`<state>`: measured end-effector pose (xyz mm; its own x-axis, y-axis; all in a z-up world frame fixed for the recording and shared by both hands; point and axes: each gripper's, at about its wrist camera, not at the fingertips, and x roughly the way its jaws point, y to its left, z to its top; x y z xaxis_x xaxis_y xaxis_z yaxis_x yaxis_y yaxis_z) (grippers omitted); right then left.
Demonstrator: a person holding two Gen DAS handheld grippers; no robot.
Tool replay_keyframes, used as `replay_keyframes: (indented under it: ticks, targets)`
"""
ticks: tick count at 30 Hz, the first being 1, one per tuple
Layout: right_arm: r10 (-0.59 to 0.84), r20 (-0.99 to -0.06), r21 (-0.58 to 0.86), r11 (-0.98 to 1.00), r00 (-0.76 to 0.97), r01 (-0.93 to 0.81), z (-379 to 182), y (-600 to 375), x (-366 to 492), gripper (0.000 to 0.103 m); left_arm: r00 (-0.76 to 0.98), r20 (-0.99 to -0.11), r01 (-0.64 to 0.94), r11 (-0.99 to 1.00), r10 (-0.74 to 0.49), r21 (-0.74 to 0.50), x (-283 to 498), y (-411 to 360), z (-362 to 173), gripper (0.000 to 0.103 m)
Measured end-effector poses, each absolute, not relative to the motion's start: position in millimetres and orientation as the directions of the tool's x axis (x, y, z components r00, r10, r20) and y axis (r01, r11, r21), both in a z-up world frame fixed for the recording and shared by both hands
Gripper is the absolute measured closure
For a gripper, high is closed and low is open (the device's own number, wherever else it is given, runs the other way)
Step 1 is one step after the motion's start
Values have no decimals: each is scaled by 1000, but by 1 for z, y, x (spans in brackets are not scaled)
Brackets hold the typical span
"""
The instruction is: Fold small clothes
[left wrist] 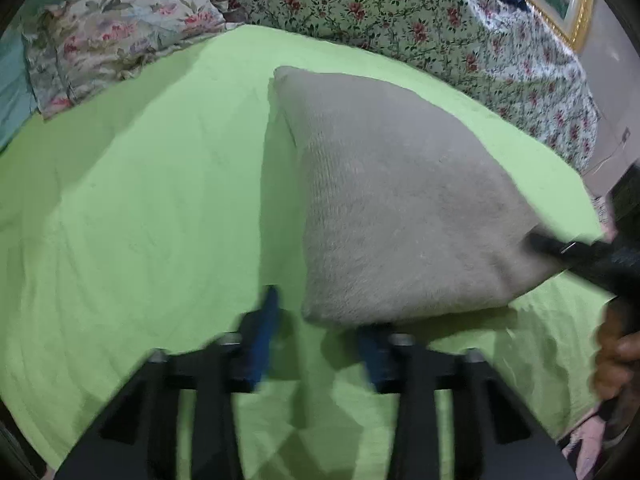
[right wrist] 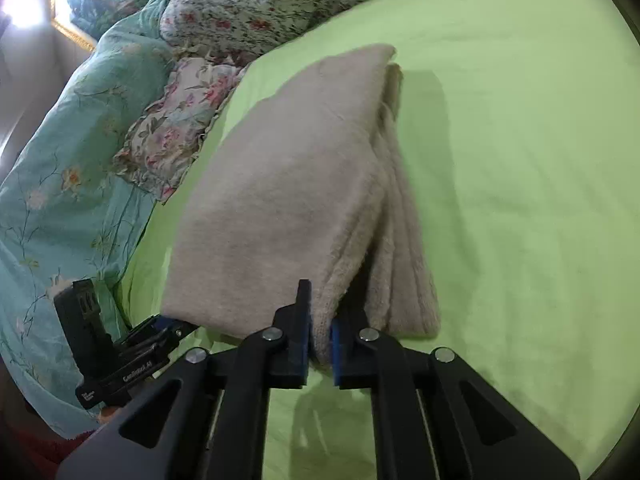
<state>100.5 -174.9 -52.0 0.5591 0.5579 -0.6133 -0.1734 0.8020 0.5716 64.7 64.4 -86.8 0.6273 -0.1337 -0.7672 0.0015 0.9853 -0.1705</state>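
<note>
A beige knitted garment (left wrist: 400,200) lies folded in layers on the green bedsheet (left wrist: 140,200). In the right wrist view the garment (right wrist: 288,200) has its top layer lifted at the near corner. My right gripper (right wrist: 320,340) is shut on that corner; it also shows at the right edge of the left wrist view (left wrist: 548,246). My left gripper (left wrist: 320,328) is open, its blue-padded fingers (left wrist: 266,332) apart at the garment's near edge, gripping nothing. It shows in the right wrist view (right wrist: 176,326) at the garment's left corner.
Floral pillows (left wrist: 120,40) and a floral quilt (left wrist: 460,28) lie along the far side of the bed. A teal floral duvet (right wrist: 60,180) lies to the left in the right wrist view. A gold-framed picture (left wrist: 576,12) hangs on the wall.
</note>
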Motion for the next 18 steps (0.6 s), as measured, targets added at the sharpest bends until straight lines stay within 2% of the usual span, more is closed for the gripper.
replay_keyframes:
  ticks: [1,3,4,7,11,15,18]
  targets:
    - [575,-577,579,789,580,-206,-39,-177,96,95,610,-785,-11,989,-111,-148,67,62,-88,86]
    - [590,-515,569,778,622,-268,-12,-182,87,96,591,-801,-35,989,-96,-145,68,60,-90,91]
    - [579,-514,549,789,633,-276,-4,-184,86,96,591,-803,-52,989,-81,-138,66,59,-89,92]
    - [474,-607,426,872,638,-243,-15,-182,89,96,587,-808,-78,990,-47,-114,64,52,-86,94]
    - [366,-736,335,928,569,-163,-71,-184,100,96,553,-831,-87,988,-59,-128,66,54,-96,94]
    - [380,-723,391,914,577,-112,-87,-195,100,96,528,-844,-78,985,-92,-157,70,62,-100,94]
    - [364,-733,380,920,574,-98,-84,-195,100,95,514,-850,-31,989,-111,-147,63,62,-95,94]
